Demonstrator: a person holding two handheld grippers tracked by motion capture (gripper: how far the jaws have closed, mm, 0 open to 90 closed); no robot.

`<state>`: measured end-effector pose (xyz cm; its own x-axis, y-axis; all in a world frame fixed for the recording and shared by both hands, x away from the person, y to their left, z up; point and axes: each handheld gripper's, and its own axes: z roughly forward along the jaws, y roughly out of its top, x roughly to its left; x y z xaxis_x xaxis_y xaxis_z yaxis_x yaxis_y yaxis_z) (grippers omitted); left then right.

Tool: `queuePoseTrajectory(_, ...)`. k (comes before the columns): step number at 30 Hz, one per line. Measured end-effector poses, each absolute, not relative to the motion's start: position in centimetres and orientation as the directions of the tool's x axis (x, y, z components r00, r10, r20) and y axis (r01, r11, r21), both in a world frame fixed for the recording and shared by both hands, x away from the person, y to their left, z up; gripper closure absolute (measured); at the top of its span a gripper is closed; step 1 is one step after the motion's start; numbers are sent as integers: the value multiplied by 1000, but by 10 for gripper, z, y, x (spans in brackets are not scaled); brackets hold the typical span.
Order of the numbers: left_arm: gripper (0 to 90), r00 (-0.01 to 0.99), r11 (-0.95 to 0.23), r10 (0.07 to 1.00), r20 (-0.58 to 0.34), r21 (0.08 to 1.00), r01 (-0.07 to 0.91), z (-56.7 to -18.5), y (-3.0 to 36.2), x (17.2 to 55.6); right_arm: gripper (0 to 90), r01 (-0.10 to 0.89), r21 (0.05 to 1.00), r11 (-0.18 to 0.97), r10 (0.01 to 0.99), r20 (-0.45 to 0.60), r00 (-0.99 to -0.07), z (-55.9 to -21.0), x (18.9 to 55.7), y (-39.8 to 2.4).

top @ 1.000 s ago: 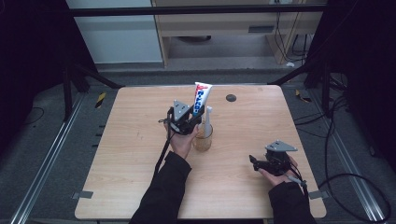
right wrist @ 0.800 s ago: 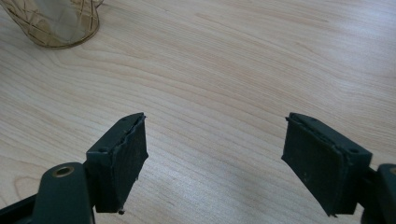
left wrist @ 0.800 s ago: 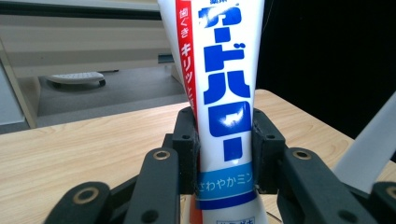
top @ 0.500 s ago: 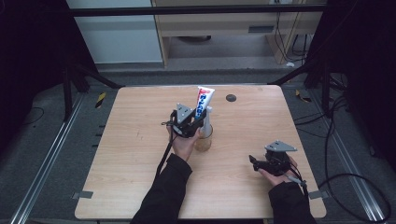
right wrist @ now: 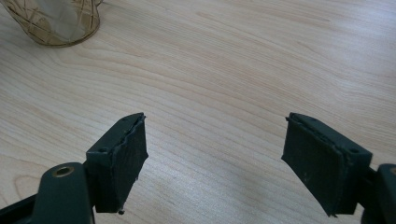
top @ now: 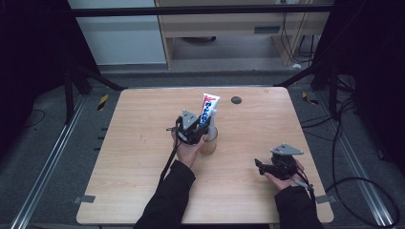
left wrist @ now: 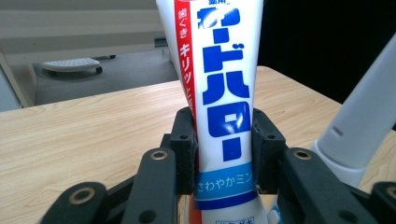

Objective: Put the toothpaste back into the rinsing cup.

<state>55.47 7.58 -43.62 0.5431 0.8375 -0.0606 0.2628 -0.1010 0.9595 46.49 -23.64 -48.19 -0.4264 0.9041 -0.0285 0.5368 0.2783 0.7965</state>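
One wooden table on grey floor.

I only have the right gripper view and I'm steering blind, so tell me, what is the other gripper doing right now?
Observer: The left gripper is shut on a toothpaste tube, held upright at the middle of the table.
Operator: Is that near the amber glass at the top of my screen?
Observer: Yes, the tube's lower end sits right at the amber glass; the high view cannot show whether it is inside.
Operator: Anything else in that glass?
Observer: A white handle leans up beside the tube, seemingly from the glass.
Operator: And my own gripper?
Observer: The right gripper is open, low over the table's near right part, apart from the glass.
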Motion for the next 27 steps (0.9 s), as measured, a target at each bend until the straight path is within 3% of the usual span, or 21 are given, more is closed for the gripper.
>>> queuePoseTrajectory(27,584,571,-154,820,-46,943,296,-435,81,550,211,539,795,280,904,-29,-427,-482,465,-236)
